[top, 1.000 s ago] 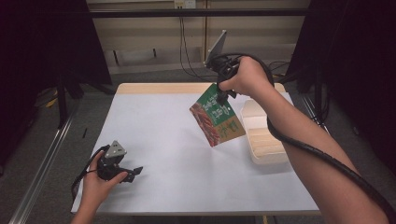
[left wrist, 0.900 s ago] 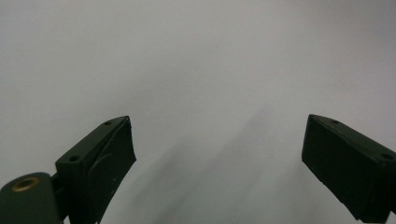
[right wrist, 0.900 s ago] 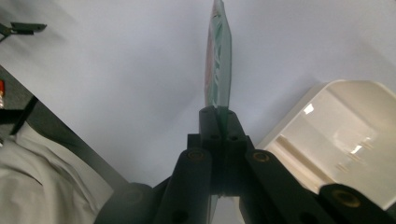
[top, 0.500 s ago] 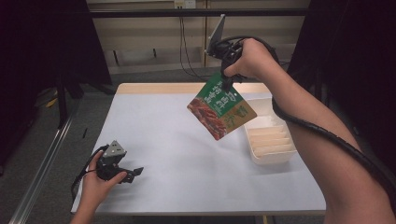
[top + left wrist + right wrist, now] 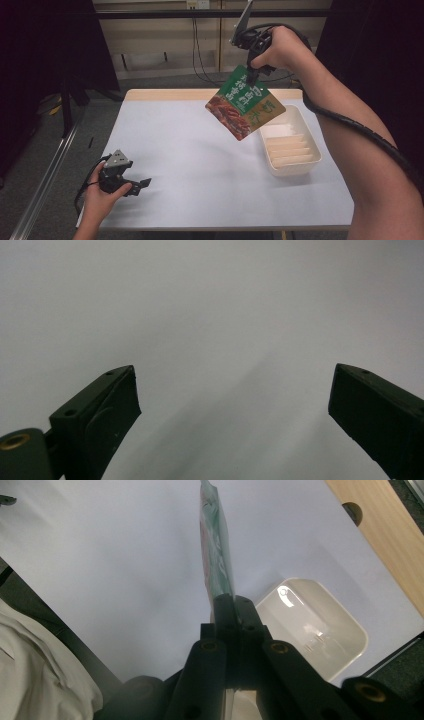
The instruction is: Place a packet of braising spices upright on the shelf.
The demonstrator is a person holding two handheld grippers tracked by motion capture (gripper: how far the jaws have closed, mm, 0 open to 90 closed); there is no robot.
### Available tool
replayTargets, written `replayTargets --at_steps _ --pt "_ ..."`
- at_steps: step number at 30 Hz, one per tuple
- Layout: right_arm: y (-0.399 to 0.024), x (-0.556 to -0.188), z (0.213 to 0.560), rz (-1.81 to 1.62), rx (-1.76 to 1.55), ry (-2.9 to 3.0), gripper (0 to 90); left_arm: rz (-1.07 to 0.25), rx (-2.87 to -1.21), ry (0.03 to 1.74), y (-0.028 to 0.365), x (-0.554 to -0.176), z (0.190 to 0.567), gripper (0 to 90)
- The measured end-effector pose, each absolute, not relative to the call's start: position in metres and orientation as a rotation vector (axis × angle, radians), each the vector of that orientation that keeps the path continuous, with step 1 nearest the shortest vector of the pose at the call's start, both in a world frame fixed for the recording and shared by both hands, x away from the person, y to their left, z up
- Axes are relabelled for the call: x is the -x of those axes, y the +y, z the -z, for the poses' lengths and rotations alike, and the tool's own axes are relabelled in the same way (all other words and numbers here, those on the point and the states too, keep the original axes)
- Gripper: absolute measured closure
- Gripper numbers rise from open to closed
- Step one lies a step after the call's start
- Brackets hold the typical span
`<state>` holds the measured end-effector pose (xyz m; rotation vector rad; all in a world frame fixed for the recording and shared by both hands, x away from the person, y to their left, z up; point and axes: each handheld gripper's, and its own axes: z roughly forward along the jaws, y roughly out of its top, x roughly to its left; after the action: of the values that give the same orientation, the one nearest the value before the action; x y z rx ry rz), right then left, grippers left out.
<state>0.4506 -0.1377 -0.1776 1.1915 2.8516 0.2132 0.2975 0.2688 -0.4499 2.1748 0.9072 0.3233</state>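
The right gripper (image 5: 251,80), fingers clenched on the top edge of the green food pouch (image 5: 245,102), suspends it clear above the surface (image 5: 190,150) beside the white tray (image 5: 300,167), probably for placement, while the left gripper (image 5: 137,184) rests released near the front-left corner.

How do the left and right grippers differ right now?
The left gripper sits low at the white table's near corner; the right gripper is raised high above it. Left is open and empty; right is shut on the hanging green and red foil pouch. Both are hand-held.
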Motion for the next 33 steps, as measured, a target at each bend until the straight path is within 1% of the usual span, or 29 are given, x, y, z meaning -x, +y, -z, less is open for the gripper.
replayTargets --at_steps 12,33 --pt "-0.157 -0.464 0.168 -0.167 -1.131 2.871 90.0 -0.336 -2.196 0.909 0.269 -0.297 0.450 6.1" --pt "-0.192 -0.473 0.167 -0.069 -1.040 2.928 90.0 -0.352 -2.201 0.912 0.266 -0.295 0.449 6.7"
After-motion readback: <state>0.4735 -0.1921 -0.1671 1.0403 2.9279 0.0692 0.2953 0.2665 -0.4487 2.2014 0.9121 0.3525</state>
